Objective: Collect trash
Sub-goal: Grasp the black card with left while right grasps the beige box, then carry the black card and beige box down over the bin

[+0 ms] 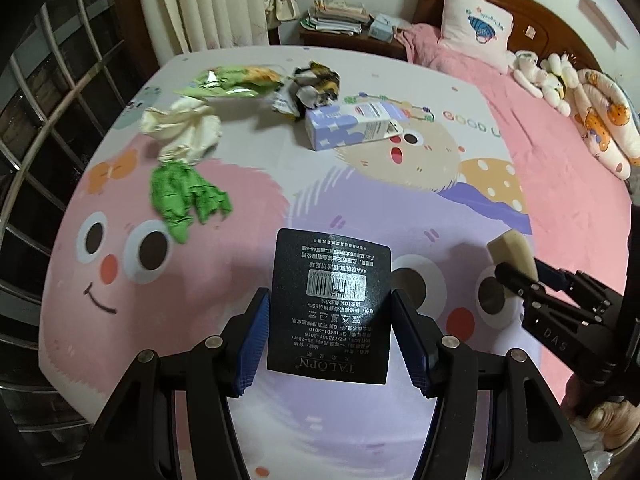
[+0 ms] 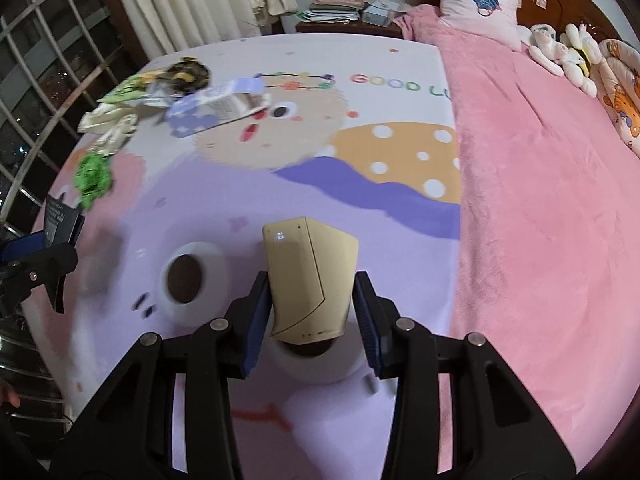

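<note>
My left gripper [image 1: 328, 316] is shut on a black printed card box [image 1: 330, 304] and holds it above the cartoon bedsheet [image 1: 280, 176]. My right gripper [image 2: 310, 304] is shut on a beige box [image 2: 310, 276]; it also shows at the right of the left wrist view [image 1: 516, 258]. More trash lies at the far left of the sheet: green crumpled paper [image 1: 184, 196], cream crumpled paper [image 1: 184, 130], a green wrapper [image 1: 232, 80], a dark crumpled wrapper [image 1: 316, 88] and a lilac carton [image 1: 352, 124]. The carton also shows in the right wrist view [image 2: 216, 110].
A pink blanket [image 2: 540, 200] covers the right side of the bed, with a pillow [image 1: 476, 26] and plush toys [image 1: 544, 76] at the headboard. A nightstand with books [image 1: 340, 20] stands behind. A barred window [image 1: 48, 120] runs along the left.
</note>
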`<state>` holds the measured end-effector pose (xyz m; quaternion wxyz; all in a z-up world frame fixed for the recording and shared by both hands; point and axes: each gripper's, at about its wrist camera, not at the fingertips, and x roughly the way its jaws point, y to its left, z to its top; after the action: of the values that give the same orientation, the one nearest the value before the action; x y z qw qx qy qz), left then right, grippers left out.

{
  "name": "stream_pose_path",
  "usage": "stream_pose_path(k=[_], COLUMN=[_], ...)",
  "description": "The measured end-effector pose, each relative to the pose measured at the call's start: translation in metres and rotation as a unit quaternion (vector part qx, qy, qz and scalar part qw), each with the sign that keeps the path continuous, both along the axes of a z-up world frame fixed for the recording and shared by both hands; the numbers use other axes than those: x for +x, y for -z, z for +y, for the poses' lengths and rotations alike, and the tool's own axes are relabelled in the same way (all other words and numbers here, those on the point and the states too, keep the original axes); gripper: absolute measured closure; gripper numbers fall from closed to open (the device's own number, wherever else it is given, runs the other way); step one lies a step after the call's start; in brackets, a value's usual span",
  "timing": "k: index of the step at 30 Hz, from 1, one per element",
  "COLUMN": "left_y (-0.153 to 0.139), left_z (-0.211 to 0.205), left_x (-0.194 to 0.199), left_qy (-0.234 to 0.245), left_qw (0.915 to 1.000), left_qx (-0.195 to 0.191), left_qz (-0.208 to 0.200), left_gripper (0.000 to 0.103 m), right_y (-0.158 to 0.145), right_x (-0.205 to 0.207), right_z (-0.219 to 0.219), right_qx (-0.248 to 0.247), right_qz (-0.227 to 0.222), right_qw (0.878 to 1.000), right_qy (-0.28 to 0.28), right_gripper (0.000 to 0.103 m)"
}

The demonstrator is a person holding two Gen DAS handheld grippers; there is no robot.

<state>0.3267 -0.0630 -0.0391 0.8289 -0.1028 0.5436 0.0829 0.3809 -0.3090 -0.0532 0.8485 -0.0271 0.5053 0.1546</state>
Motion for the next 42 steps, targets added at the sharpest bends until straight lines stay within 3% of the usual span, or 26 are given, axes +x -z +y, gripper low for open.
stream_pose_path(k=[9,21,30,42], left_y=[-0.044,-0.083,-0.066,-0.006], left_z=[0.025,0.087,0.125,0.120], left_x=[-0.069,-0.206,-0.300,-0.366], left_qy=[0.019,0.092,0.126,0.172], left_qw=[0.9991,0.9922,0.9887,0.9841], left_qx=[-0.004,0.001,-0.018,-0.044], left_qz=[-0.039,-0.084,-0.080,-0.009], left_gripper=[0.043,0.043,0.043,0.043], right_y=[-0.040,-0.083,-0.078,-0.021], right_x=[-0.067,-0.195,-0.293,-0.383], right_z=[0.037,0.103,0.144,0.157], right_qx=[0.030,0.069,0.078,0.068], right_qz=[-0.018,-0.040,-0.031,0.048], right_qw=[0.999,0.995,0.993,0.991], right_qy=[0.001,0.063,0.088,0.102], right_gripper=[0.065,0.065,0.065,0.065])
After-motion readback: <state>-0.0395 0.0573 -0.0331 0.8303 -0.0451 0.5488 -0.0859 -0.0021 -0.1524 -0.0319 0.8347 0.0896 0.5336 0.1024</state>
